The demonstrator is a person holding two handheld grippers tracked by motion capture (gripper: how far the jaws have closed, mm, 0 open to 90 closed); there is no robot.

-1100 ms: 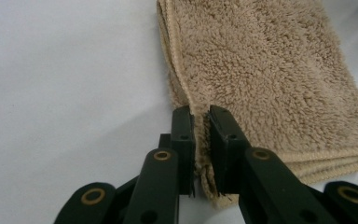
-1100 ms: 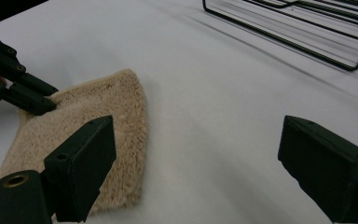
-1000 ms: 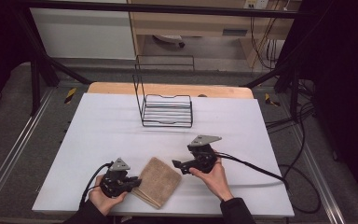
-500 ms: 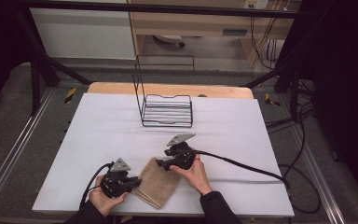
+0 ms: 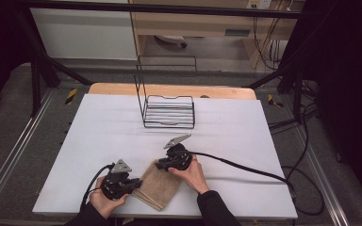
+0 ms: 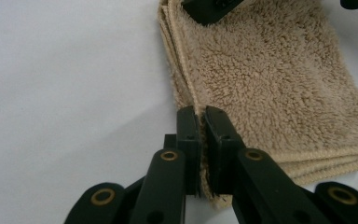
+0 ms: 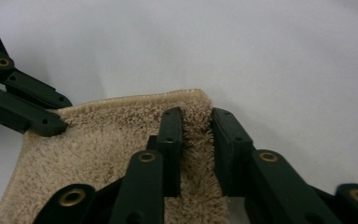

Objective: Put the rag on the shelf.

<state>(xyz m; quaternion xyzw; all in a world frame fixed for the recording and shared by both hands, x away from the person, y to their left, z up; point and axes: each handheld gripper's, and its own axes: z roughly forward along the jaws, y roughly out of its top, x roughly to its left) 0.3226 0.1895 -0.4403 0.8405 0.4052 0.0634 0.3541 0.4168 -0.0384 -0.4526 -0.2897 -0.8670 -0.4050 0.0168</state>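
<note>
A folded beige towel lies near the front edge of the white table. My left gripper is shut on the towel's left edge, the layers pinched between its pads. My right gripper sits on the towel's far corner. Its jaws have just been closing, and a ridge of towel pile is squeezed between them. In the right gripper view the left gripper's jaws rest at the towel's other side.
A black wire rack stands upright at the middle back of the table. The right gripper's black cable trails right across the table. A wooden board edge shows behind the white top.
My right gripper has moved left and down from beside the towel onto its far corner, and its jaws have closed there. The left gripper has kept still on the towel's edge.
</note>
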